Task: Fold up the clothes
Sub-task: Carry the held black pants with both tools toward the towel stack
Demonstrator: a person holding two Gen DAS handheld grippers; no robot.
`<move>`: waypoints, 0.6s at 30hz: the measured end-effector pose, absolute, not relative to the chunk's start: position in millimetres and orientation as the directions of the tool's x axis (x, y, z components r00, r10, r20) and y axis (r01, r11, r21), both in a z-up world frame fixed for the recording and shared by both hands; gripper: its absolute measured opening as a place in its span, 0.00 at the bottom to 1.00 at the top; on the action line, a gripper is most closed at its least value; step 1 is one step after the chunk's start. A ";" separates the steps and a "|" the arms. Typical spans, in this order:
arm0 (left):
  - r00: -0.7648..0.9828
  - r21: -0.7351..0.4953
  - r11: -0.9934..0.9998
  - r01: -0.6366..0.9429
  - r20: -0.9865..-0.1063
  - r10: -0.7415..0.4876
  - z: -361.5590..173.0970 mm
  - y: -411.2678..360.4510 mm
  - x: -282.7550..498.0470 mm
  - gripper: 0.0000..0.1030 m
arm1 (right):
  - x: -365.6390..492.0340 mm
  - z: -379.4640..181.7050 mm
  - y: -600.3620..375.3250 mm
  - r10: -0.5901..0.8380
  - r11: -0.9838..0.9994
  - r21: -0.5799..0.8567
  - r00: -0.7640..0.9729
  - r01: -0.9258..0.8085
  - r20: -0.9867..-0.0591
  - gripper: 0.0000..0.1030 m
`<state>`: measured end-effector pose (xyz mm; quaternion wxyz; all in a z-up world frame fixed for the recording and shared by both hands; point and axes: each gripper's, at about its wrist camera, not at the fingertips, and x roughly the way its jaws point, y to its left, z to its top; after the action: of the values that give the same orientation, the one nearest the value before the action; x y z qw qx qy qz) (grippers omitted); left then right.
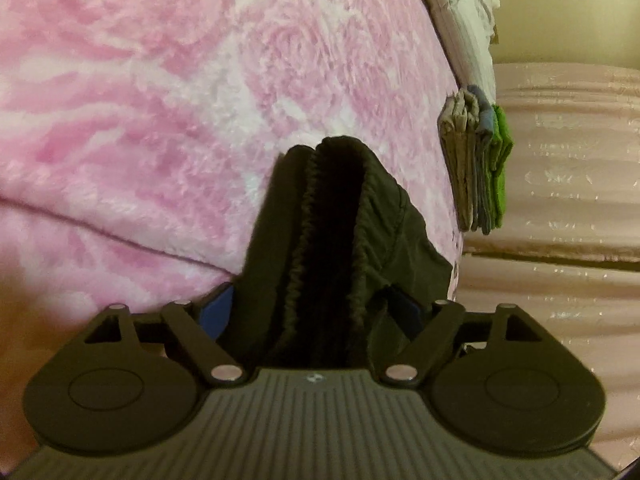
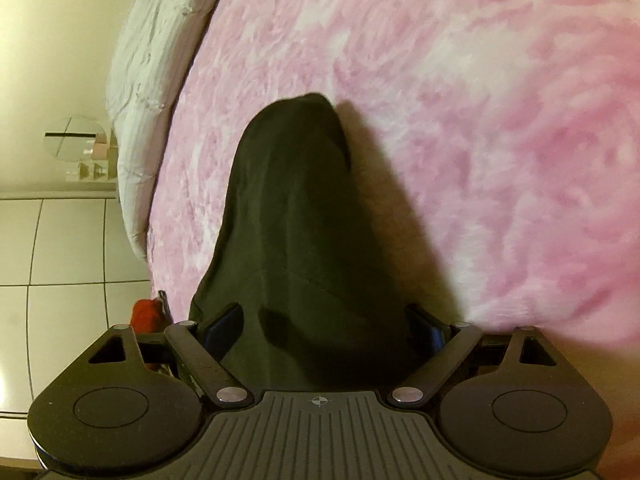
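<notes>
A black garment with a gathered elastic waistband (image 1: 332, 232) hangs between the fingers of my left gripper (image 1: 316, 312) over the pink fluffy blanket (image 1: 160, 100). The left jaws are closed on the waistband edge, and the cloth hides the fingertips. In the right wrist view the same black garment (image 2: 296, 240) drapes over my right gripper (image 2: 324, 324), whose jaws are closed on the cloth. It casts a shadow on the blanket (image 2: 480, 120). Both grippers hold the garment above the bed.
A stack of folded clothes, beige, blue and green (image 1: 476, 164), lies near the bed's edge. A white pillow (image 2: 140, 100) lies at the head of the bed. Beside the bed are a tiled floor (image 2: 60, 248), a red object (image 2: 146, 314) and a pink curtain (image 1: 560, 200).
</notes>
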<state>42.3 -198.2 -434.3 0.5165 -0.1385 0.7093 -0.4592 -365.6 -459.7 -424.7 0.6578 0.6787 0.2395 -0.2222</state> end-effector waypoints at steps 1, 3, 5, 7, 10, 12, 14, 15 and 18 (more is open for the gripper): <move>-0.436 -0.795 0.536 0.283 -0.605 -0.666 -435.2 -200.7 42.6 0.74 | -362.6 -424.5 -459.5 0.041 -0.005 0.786 0.785 0.618 -0.618 0.87; -0.439 -0.793 0.529 0.303 -0.609 -0.661 -429.8 -205.1 41.2 0.70 | -359.6 -422.0 -459.0 0.053 0.021 0.780 0.779 0.625 -0.625 0.81; -0.433 -0.788 0.522 0.327 -0.616 -0.658 -420.1 -209.2 38.8 0.55 | -359.2 -417.8 -458.4 0.061 0.043 0.770 0.768 0.636 -0.638 0.60; -0.427 -0.782 0.515 0.351 -0.623 -0.656 -410.4 -213.3 36.4 0.46 | -358.8 -413.6 -457.9 0.069 0.065 0.760 0.757 0.647 -0.650 0.44; -0.418 -0.773 0.503 0.386 -0.633 -0.652 -395.9 -219.5 32.8 0.38 | -358.1 -407.0 -457.1 0.079 0.099 0.744 0.740 0.661 -0.668 0.25; -0.411 -0.766 0.495 0.410 -0.640 -0.649 -386.3 -223.6 30.4 0.36 | -354.5 -395.8 -458.1 0.078 0.119 0.743 0.740 0.659 -0.668 0.23; -0.405 -0.759 0.487 0.433 -0.646 -0.647 -376.6 -227.8 28.0 0.35 | -352.4 -384.4 -459.8 0.081 0.138 0.741 0.739 0.657 -0.669 0.22; -0.401 -0.755 0.483 0.444 -0.649 -0.646 -371.8 -229.8 26.8 0.35 | -352.8 -378.6 -462.5 0.080 0.145 0.746 0.744 0.650 -0.664 0.22; -0.391 -0.744 0.469 0.476 -0.657 -0.645 -356.6 -237.3 23.1 0.35 | -359.7 -360.9 -474.6 0.062 0.158 0.773 0.775 0.615 -0.629 0.22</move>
<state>23.1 -237.3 -356.6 0.5480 -0.0638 0.6588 -0.5115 -359.7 -474.6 -360.9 0.7099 0.6191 0.2736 -0.1946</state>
